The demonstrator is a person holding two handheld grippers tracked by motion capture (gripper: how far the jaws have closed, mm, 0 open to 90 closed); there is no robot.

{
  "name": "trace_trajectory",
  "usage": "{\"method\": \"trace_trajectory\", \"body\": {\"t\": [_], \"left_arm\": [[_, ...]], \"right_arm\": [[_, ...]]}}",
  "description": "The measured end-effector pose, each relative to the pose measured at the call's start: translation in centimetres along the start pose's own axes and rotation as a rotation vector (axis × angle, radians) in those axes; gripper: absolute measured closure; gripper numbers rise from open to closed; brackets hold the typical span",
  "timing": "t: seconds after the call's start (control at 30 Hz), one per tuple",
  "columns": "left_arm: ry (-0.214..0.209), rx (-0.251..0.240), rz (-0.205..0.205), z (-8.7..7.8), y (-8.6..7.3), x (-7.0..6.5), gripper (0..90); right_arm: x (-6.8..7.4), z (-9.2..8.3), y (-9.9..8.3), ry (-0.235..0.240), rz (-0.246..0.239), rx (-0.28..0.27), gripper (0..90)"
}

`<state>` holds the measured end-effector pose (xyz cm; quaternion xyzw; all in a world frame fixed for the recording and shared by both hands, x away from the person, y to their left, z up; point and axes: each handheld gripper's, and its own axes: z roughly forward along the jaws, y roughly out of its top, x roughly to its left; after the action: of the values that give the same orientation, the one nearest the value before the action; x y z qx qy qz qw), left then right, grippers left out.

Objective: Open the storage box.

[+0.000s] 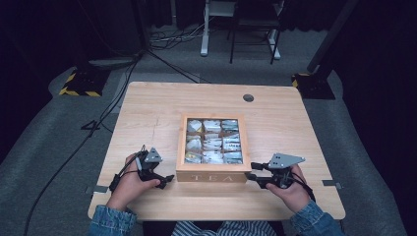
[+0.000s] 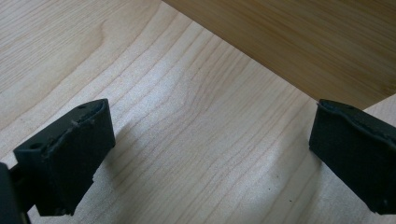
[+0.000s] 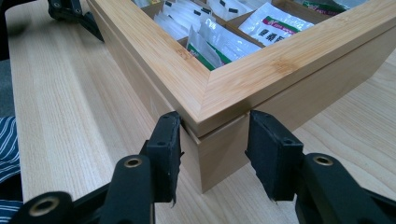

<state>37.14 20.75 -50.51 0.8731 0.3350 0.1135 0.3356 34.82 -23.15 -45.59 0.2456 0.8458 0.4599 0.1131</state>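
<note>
step: we are clamping the right gripper on the tea box near-right corner | left gripper jaws apart beside it | left: opening lid, still shut

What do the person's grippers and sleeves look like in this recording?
Both grippers are black two-jaw tools. The left gripper and right gripper each carry a grey three-cornered plate on top, and thin black cables trail from them. Their jaws end in flat, matte black rectangular pads on arms with round rivet holes. The person wears blue denim sleeves and a striped garment.
</note>
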Motion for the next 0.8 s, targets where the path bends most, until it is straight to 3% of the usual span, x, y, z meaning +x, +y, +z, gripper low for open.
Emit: {"method": "trace_trajectory", "body": {"t": [0.37,0.8], "left_arm": [[0.0,-0.002,-0.001,0.0,0.0,0.0,1.0],[0.014,-0.028,-0.022,-0.3,-0.2,0.4,12.6]], "right_arm": [[0.2,-0.3,0.8,-0.05,-0.069,-0.001,47.2],[0.1,-1.0,2.2,-0.037,-0.06,-0.04,46.0]]}}
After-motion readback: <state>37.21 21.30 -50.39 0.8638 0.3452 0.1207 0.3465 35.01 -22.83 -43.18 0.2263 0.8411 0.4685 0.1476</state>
